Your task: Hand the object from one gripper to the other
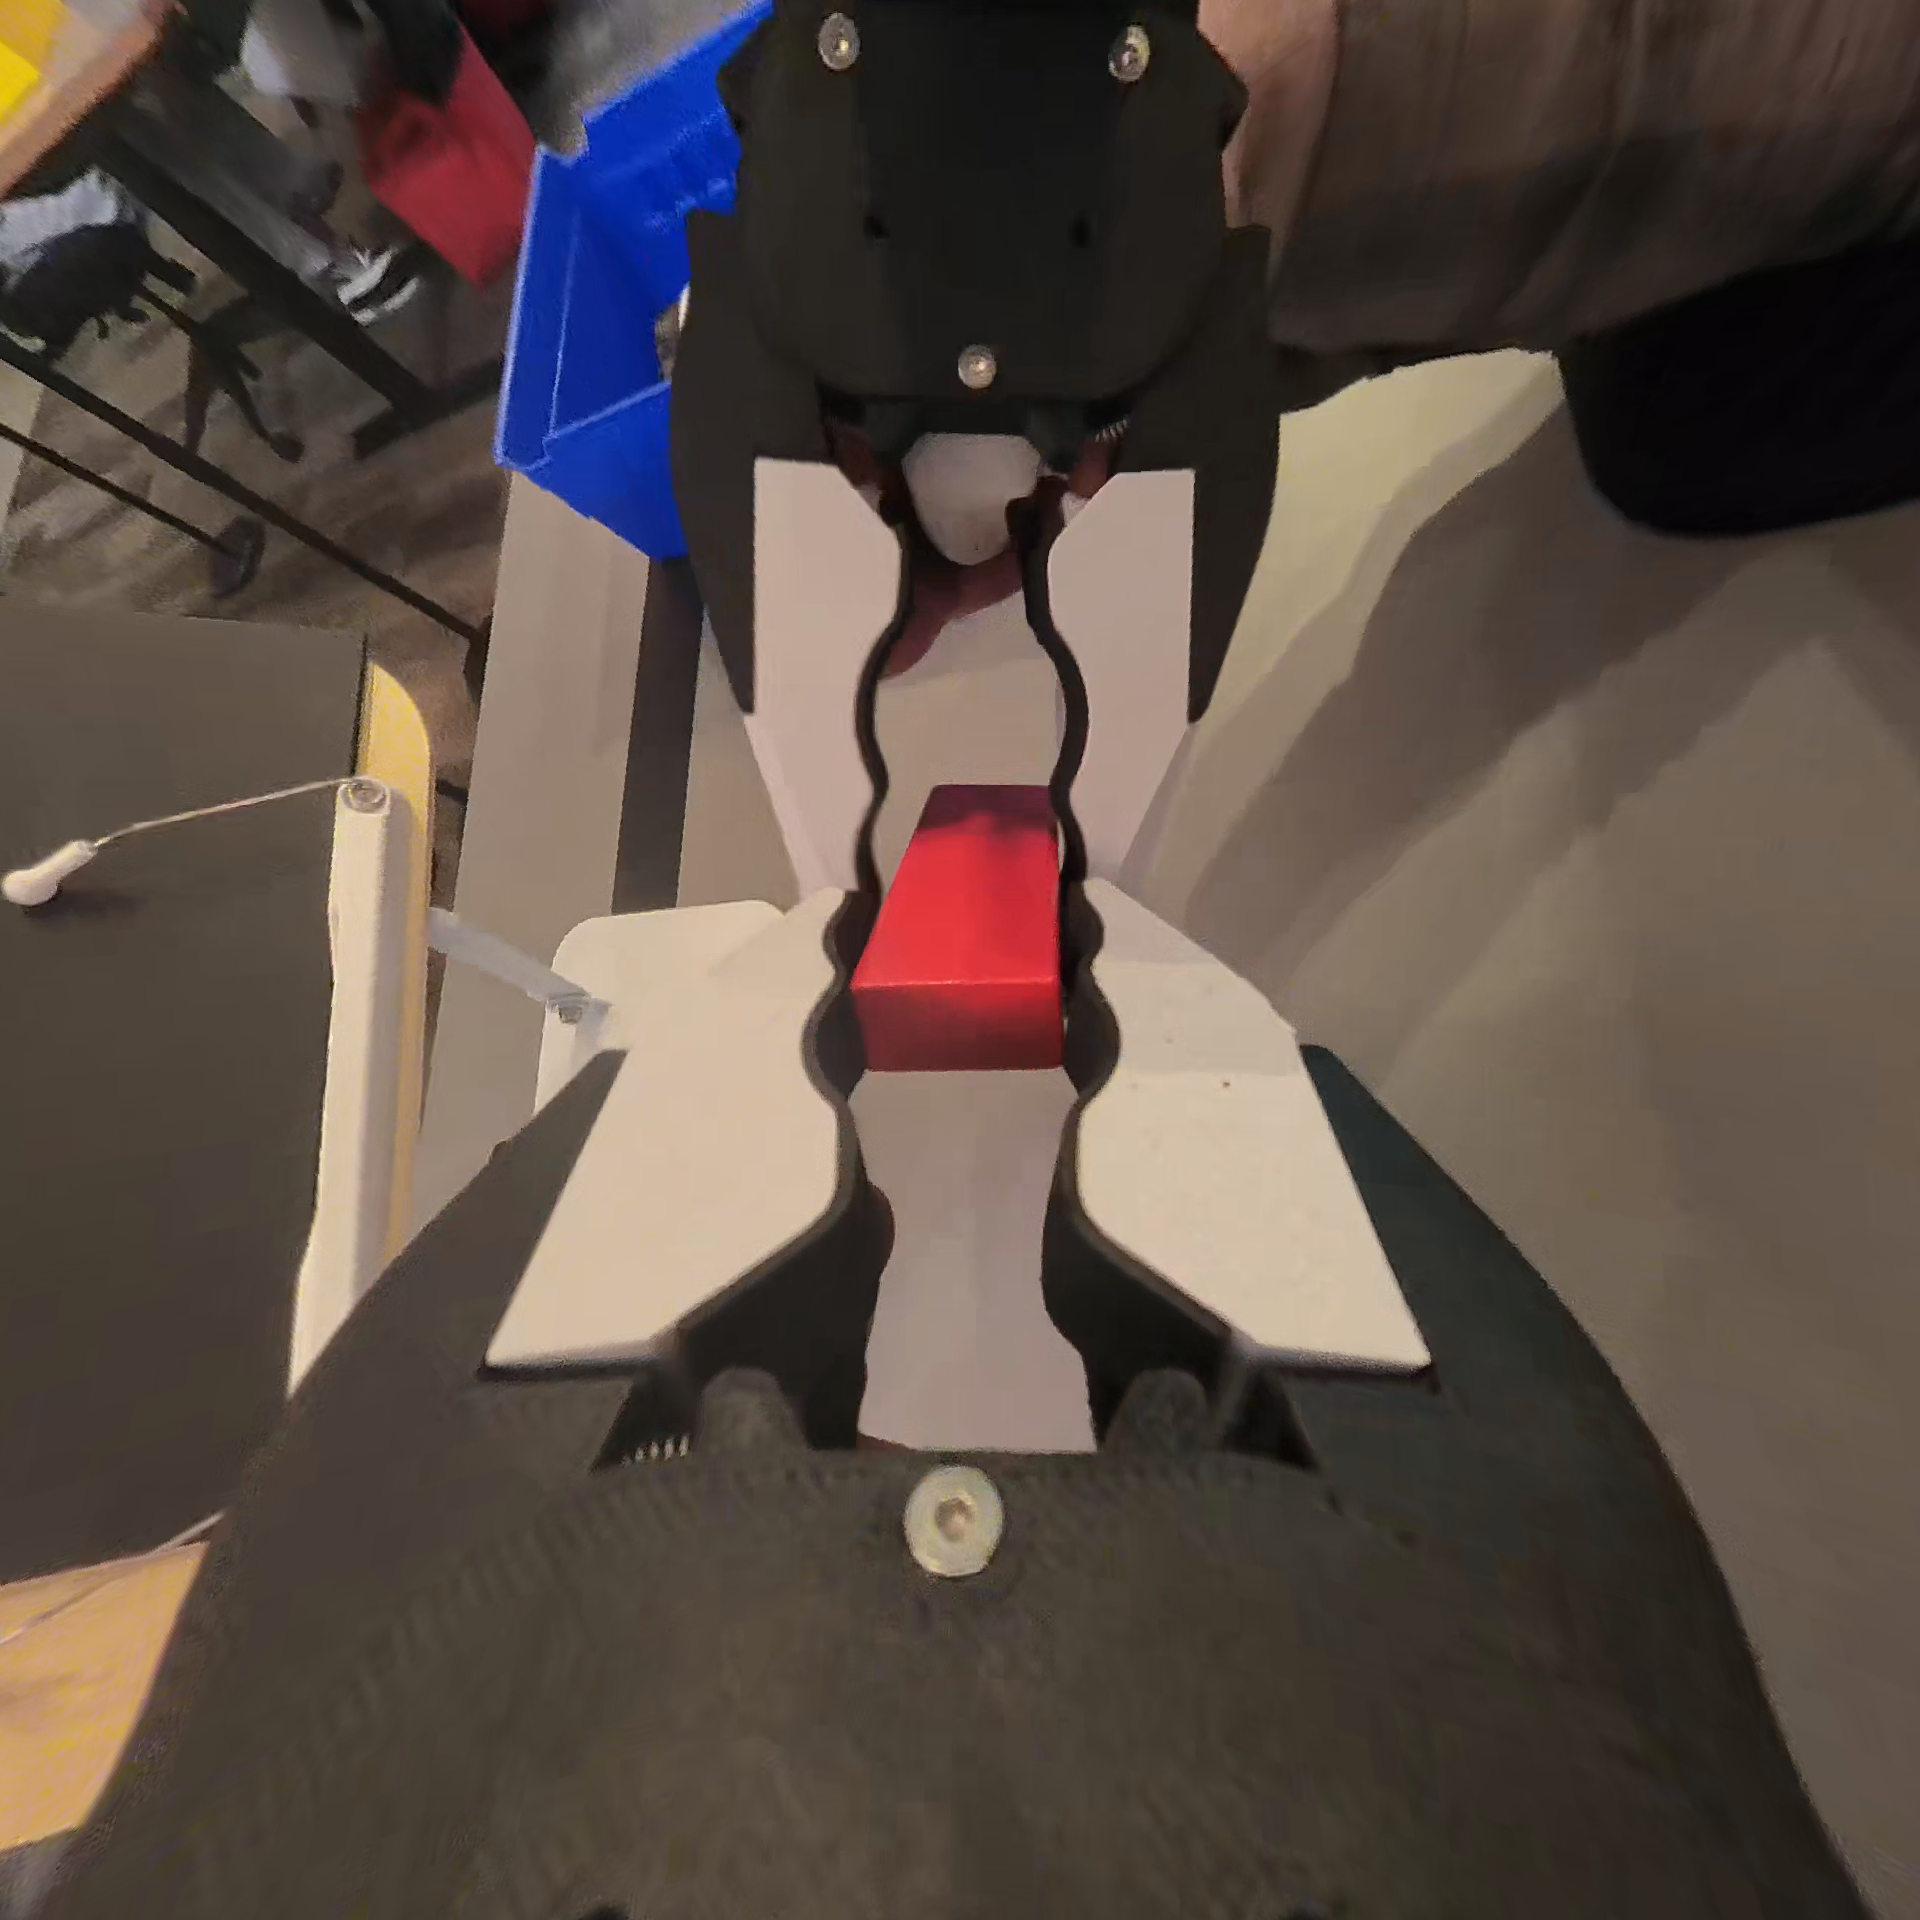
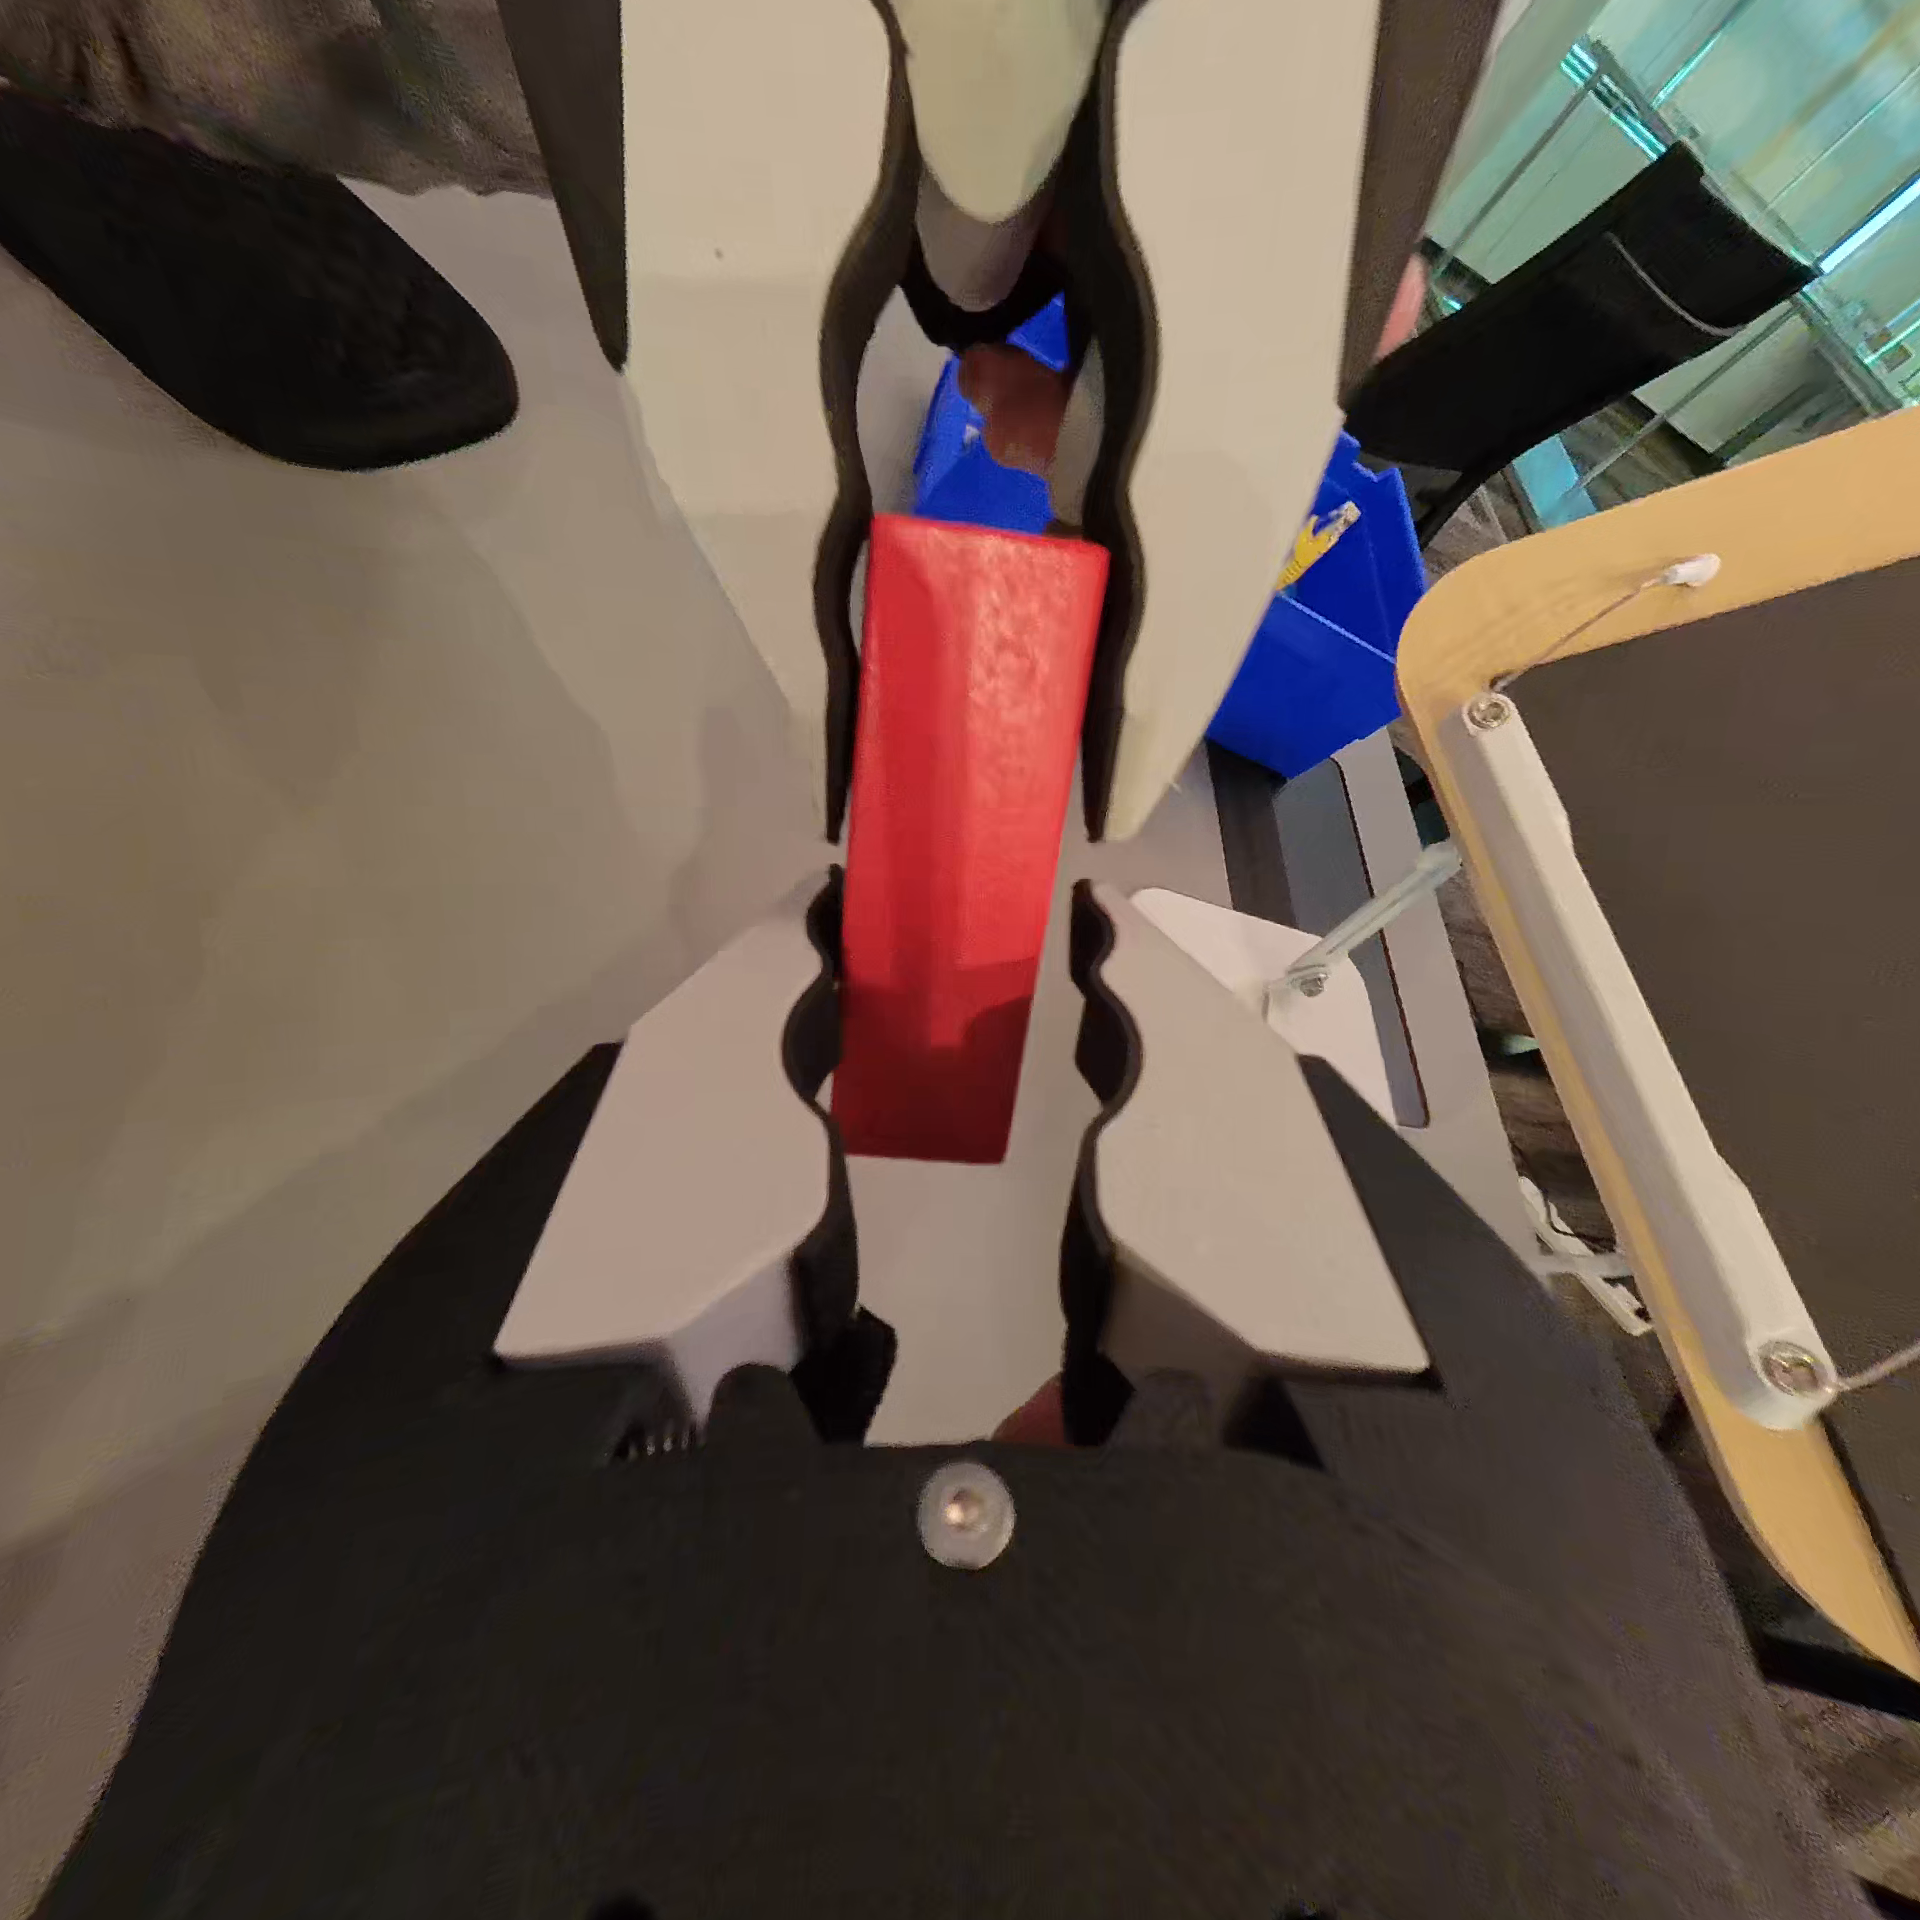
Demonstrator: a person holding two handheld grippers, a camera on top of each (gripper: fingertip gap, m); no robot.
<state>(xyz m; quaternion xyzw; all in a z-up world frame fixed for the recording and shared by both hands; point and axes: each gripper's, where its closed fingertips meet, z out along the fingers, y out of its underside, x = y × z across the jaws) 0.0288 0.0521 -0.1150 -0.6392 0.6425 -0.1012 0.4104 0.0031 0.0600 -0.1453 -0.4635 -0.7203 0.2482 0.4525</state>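
A red rectangular block is held in the air between two grippers that face each other tip to tip. In the left wrist view my left gripper is shut on the block's near end, with both pads pressed against its sides. The right gripper comes in from the top, its fingers around the far end. In the right wrist view the block runs lengthwise. My right gripper is open around the block's near end, with a narrow gap at the right pad. The left gripper clamps the far end.
A pale grey surface lies below. A blue bin stands behind, and it also shows in the right wrist view. A black-topped table with a wood edge is beside the grippers. A person's sleeve is at the upper right. Left and right tips are no more than a few centimetres apart.
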